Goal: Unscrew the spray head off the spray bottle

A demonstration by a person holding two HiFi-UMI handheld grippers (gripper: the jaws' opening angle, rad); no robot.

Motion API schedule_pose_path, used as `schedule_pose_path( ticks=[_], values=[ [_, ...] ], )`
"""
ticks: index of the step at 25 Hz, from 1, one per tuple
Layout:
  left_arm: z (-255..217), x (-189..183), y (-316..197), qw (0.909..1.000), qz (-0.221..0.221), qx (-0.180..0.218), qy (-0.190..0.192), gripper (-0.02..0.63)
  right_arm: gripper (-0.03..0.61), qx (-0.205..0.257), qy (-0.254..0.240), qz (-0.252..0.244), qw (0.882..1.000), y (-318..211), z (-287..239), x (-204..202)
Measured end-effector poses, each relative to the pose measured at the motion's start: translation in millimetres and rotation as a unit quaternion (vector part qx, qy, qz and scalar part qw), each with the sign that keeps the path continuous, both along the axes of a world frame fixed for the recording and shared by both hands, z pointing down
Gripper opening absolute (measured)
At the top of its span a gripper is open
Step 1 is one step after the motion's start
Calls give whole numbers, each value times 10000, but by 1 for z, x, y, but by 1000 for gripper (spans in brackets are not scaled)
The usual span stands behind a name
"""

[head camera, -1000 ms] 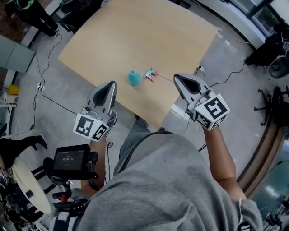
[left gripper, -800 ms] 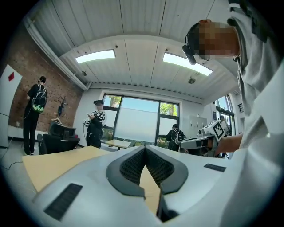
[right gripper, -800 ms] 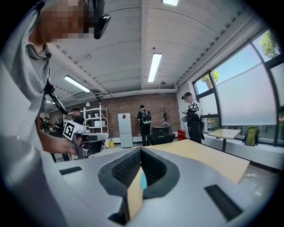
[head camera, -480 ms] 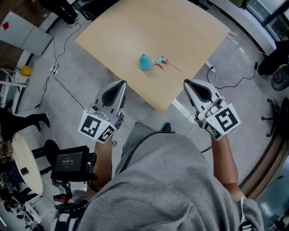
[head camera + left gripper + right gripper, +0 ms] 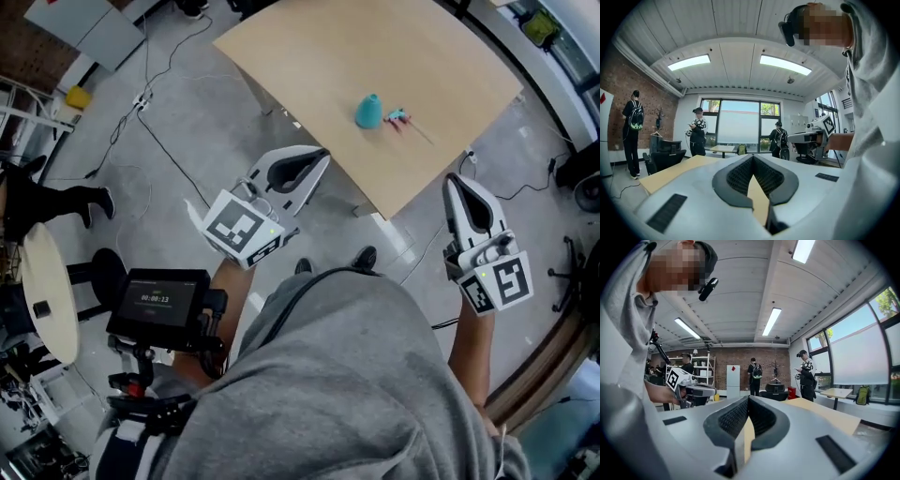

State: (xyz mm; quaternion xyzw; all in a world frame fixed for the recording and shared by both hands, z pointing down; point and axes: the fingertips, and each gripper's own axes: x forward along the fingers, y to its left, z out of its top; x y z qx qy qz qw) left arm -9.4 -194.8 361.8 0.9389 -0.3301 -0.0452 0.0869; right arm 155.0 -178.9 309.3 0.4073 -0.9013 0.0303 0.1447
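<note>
A teal spray bottle body (image 5: 369,111) stands on the light wooden table (image 5: 309,47) near its front corner. The spray head (image 5: 396,117) lies just to its right, apart from it, with its thin tube trailing right. Both grippers hang off the table, over the floor and well short of the bottle. My left gripper (image 5: 322,156) points up and right, jaws shut with nothing between them (image 5: 752,174). My right gripper (image 5: 456,180) points up at the table corner, also shut and empty (image 5: 745,414). Neither gripper view shows the bottle.
Cables (image 5: 155,131) run over the grey floor left of the table. A small screen unit (image 5: 159,302) sits at my left hip, beside a round white stool (image 5: 47,291). An office chair (image 5: 583,178) stands at the right edge. Several people stand further off in the room (image 5: 697,136).
Both grippers have drawn back from the table edge to over the floor. The left one has swung to point right. The table and bottle now sit farther up and to the right.
</note>
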Motion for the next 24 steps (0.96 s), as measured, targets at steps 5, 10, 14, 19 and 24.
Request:
schedule_pose_path(
  ticks=[5,10,14,19,24],
  values=[
    [-10,10,-2,9998,168,98,-6,5,6,64,-19,55,10000,0,-12,-3],
    [-21,17,0,9995,289,126,88,5,6,91,115,17,9999,4,-21,2],
    [-22,18,0,9994,314,126,46,5,6,74,113,29,9999,8,-24,2],
    [-20,16,-3,9997,216,88,99,5,6,-9,149,-20,9999,10,-19,2],
    [-17,19,1,9994,273,119,159,5,6,67,169,-56,9998,10,-21,2]
  ],
)
